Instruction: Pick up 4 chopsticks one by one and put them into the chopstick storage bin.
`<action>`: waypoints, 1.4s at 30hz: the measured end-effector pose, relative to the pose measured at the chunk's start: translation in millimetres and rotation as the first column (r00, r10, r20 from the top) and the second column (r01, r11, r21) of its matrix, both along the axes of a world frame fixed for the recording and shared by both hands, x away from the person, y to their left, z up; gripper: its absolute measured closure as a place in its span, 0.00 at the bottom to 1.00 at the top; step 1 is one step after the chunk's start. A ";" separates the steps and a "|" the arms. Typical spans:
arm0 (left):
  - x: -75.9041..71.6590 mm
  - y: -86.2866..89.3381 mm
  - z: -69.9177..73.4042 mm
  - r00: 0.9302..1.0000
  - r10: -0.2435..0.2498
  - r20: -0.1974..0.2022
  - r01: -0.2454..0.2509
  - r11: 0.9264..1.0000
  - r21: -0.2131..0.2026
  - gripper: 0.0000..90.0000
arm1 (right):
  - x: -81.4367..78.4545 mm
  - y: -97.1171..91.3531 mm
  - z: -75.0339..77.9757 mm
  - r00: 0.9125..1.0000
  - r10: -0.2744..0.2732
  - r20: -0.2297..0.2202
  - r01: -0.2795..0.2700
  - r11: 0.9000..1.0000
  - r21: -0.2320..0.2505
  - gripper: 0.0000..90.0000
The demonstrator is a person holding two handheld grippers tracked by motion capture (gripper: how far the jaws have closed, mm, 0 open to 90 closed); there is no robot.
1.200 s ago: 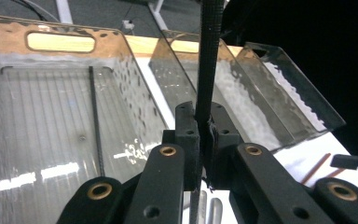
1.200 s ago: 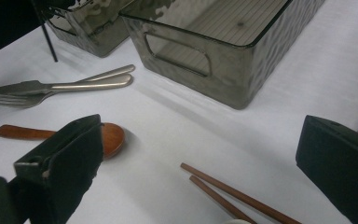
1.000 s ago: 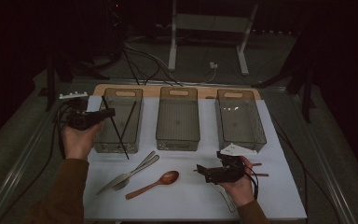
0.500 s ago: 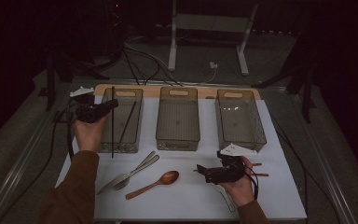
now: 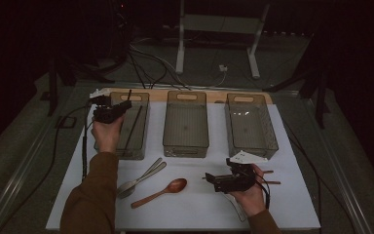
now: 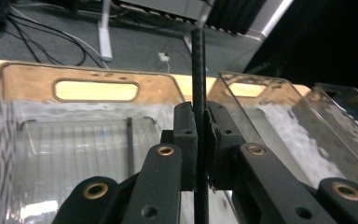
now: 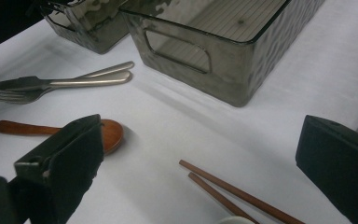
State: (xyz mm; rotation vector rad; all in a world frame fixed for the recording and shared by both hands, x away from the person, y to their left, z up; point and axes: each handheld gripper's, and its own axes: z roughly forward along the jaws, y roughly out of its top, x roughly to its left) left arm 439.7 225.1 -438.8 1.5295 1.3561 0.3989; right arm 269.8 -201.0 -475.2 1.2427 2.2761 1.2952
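Chopstick (image 6: 198,70) stands upright, clamped between left gripper (image 6: 200,135) fingers.

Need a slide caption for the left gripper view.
Left tongs clamp a black chopstick above the left clear bin.

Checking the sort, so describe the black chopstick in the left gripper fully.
The black chopstick is a thin, dark, finely ribbed rod, apparently plastic or fibre. It stands nearly upright, clamped between the left gripper pads, over the leftmost clear bin. A second black chopstick already lies inside that bin.
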 end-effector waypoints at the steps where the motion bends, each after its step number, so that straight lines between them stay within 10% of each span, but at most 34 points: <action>1: 0.4 0.4 -0.1 1.000 0.012 0.005 -0.012 1.000 -0.004 0.87 | 0.1 0.0 -0.1 1.000 0.000 0.000 0.000 1.000 0.000 0.01; 7: -6.2 6.7 8.5 0.997 0.061 0.041 -0.062 0.998 0.022 0.37 | 0.7 -3.5 1.1 1.000 -0.010 0.003 0.010 1.000 0.005 0.01; 16: -23.2 13.8 18.4 0.998 0.009 0.064 -0.015 0.996 0.092 0.02 | 1.4 -8.3 3.3 1.000 -0.015 0.012 0.015 1.000 0.006 0.01; 42: -123.5 13.2 19.1 0.974 -0.156 0.164 0.138 0.983 0.119 0.01 | 14.5 -35.3 19.6 0.999 0.033 0.033 -0.032 0.998 -0.045 0.01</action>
